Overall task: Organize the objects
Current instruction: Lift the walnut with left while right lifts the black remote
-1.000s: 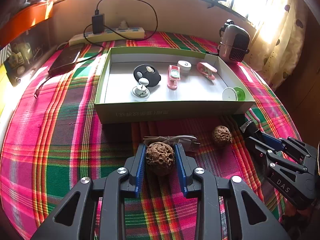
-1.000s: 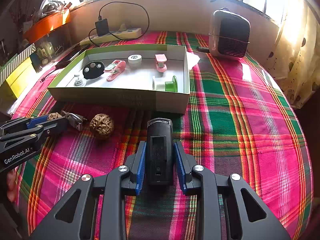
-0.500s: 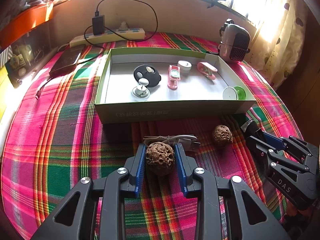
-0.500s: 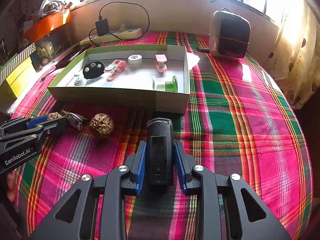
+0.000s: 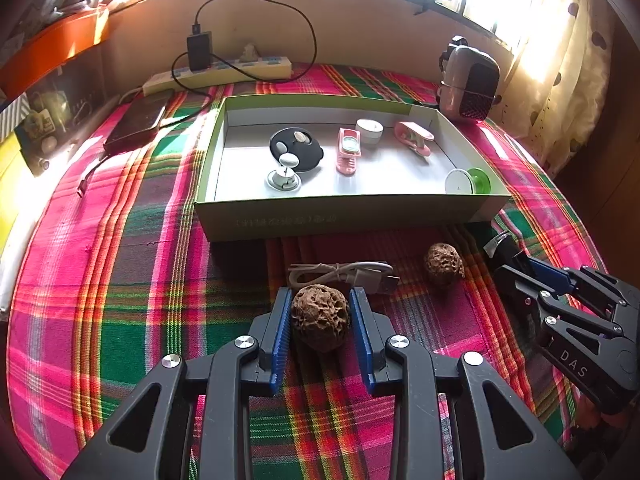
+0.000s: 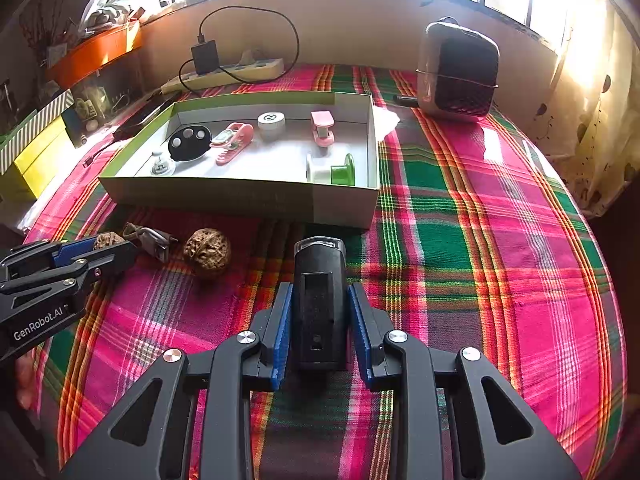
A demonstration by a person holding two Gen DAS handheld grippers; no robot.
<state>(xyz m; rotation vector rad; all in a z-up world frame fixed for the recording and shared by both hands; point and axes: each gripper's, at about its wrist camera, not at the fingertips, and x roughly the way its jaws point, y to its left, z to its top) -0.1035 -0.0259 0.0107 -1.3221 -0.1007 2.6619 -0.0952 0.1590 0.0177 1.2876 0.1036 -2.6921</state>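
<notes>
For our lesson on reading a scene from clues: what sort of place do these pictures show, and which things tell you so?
Probably a room in a home, at a cloth-covered table under a window. Clues: the plaid tablecloth, the power strip with a charger plugged in by the wall, and the curtain beside the sunlit window.

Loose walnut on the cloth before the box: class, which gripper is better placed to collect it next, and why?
Neither is free: the left gripper holds a walnut, the right gripper a black device. The loose walnut lies between them; probably whichever unloads first.
</notes>
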